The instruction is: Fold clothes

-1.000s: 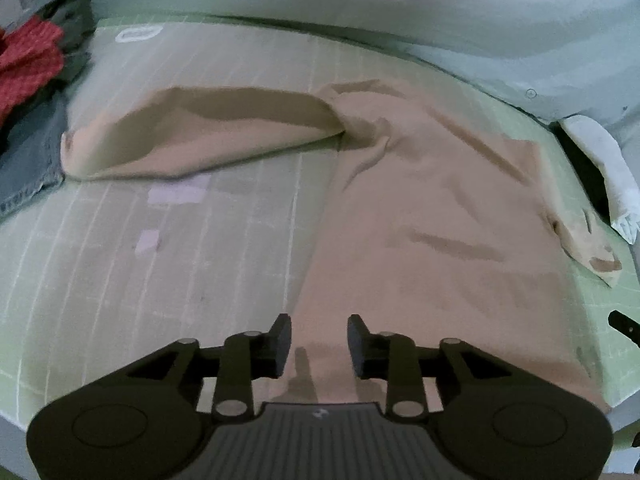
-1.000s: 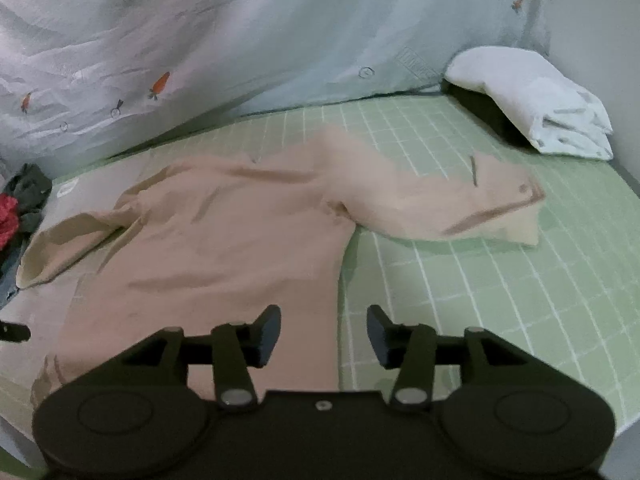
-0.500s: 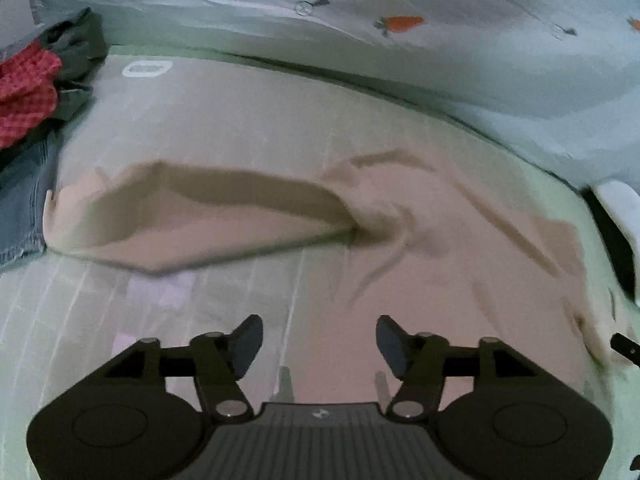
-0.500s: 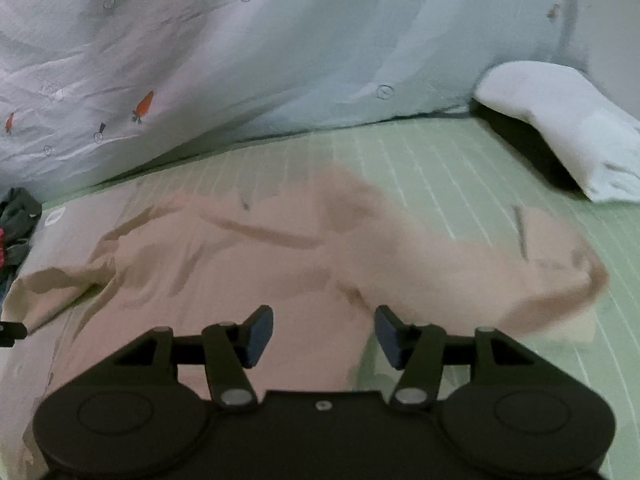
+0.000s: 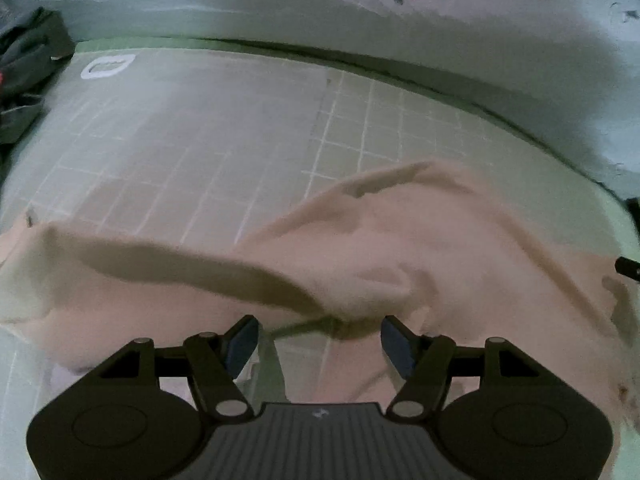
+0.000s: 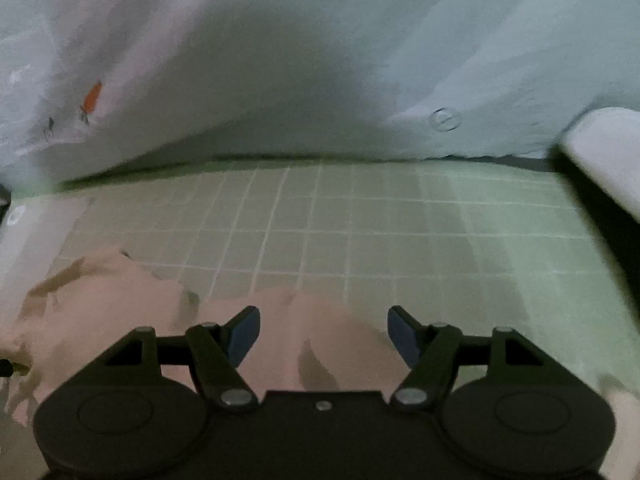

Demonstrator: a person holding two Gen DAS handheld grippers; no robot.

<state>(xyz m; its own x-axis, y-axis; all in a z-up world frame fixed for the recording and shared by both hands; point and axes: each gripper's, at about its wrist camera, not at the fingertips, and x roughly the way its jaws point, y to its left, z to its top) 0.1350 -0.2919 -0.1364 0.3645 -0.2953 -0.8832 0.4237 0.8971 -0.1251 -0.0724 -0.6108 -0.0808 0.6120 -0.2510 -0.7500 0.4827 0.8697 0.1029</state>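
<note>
A beige long-sleeved top (image 5: 420, 248) lies spread on the green checked bed sheet (image 5: 208, 140). Its left sleeve (image 5: 120, 292) stretches out to the left. My left gripper (image 5: 320, 338) is open, hovering just over the armpit fold where that sleeve meets the body. In the right wrist view the same beige top (image 6: 120, 304) fills the lower left, rumpled. My right gripper (image 6: 323, 334) is open above the top's shoulder area, nothing between its fingers (image 6: 244, 334). The other gripper's tip (image 5: 628, 268) pokes in at the right edge.
A pale duvet with carrot prints (image 5: 420, 12) is heaped along the far side of the bed. Dark clothes (image 5: 24, 68) lie at the far left. A white folded item (image 6: 608, 152) lies at the right. The green checked sheet (image 6: 400, 232) stretches beyond the top.
Both grippers have moved forward and lower over the top, from its hem toward the shoulders. Both jaws have opened wider. The top itself lies as before.
</note>
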